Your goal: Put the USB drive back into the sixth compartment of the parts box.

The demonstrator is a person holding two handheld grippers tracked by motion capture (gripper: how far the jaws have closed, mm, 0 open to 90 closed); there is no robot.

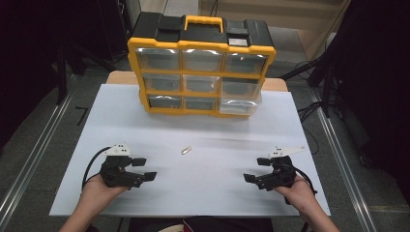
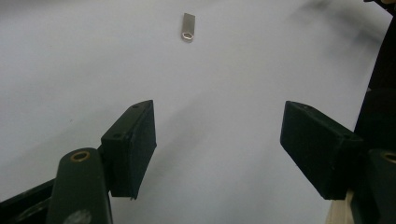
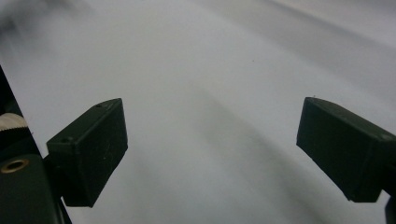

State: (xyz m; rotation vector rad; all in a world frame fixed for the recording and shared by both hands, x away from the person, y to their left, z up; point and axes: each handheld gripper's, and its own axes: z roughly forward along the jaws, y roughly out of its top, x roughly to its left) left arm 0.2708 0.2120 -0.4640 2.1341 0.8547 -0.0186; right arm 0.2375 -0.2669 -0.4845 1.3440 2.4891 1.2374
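Overhead light brightens the white tabletop [image 1: 203,121] while the surrounding room stays dark, and glare streaks the clear plastic drawers of the yellow-and-black organiser box [image 1: 200,65]. Both gripper views are dim and greyish, with soft shadows and blurred far edges.

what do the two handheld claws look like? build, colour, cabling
Both match: the left claw and right claw are matte black, each with two blocky rectangular pads. A brass-coloured insert sits in the arm behind a pad. Each carries a grey three-cornered plate on top and trails a black cable.
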